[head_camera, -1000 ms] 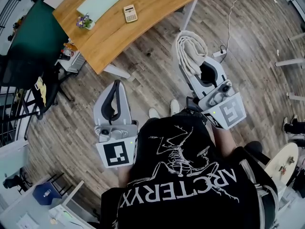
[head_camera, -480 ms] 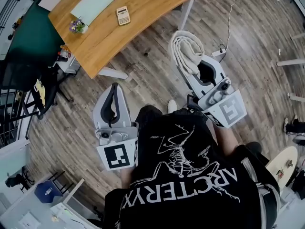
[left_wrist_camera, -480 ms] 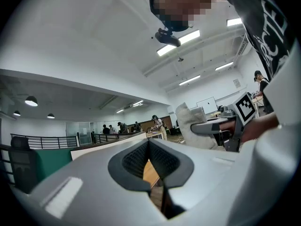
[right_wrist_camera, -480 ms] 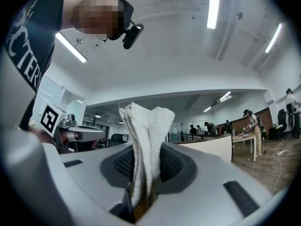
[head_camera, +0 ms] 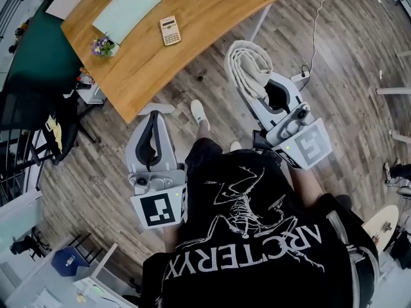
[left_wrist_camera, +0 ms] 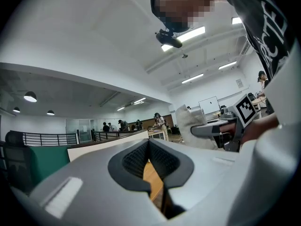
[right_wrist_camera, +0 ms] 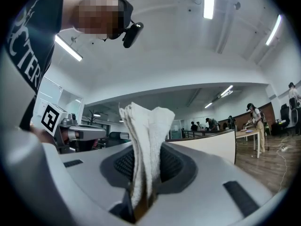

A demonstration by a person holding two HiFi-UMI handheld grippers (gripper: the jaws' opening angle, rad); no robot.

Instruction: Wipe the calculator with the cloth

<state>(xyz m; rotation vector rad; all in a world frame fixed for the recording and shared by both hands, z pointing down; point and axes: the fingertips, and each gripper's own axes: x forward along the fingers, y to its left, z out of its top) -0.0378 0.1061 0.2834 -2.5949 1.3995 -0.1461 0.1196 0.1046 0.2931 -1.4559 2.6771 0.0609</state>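
The calculator [head_camera: 169, 30] lay on the wooden table [head_camera: 205, 15], beside a pale green sheet [head_camera: 127, 10]. The left gripper [head_camera: 155, 115] hung over the floor [head_camera: 96, 165], clenched on nothing. Further right, the right gripper [head_camera: 260, 90] was clamped on the folded white cloth [head_camera: 247, 63], well apart from the calculator.

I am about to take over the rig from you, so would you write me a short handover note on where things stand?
Left gripper: shut, nothing in it, held over the floor.
Right gripper: shut on the folded white cloth, also over the floor, short of the desk.
Calculator: lying face up on the desk beside a green pad; nothing is touching it.
Done: cloth is in hand.
Left: step up to the desk, bring the cloth down and wipe the calculator.
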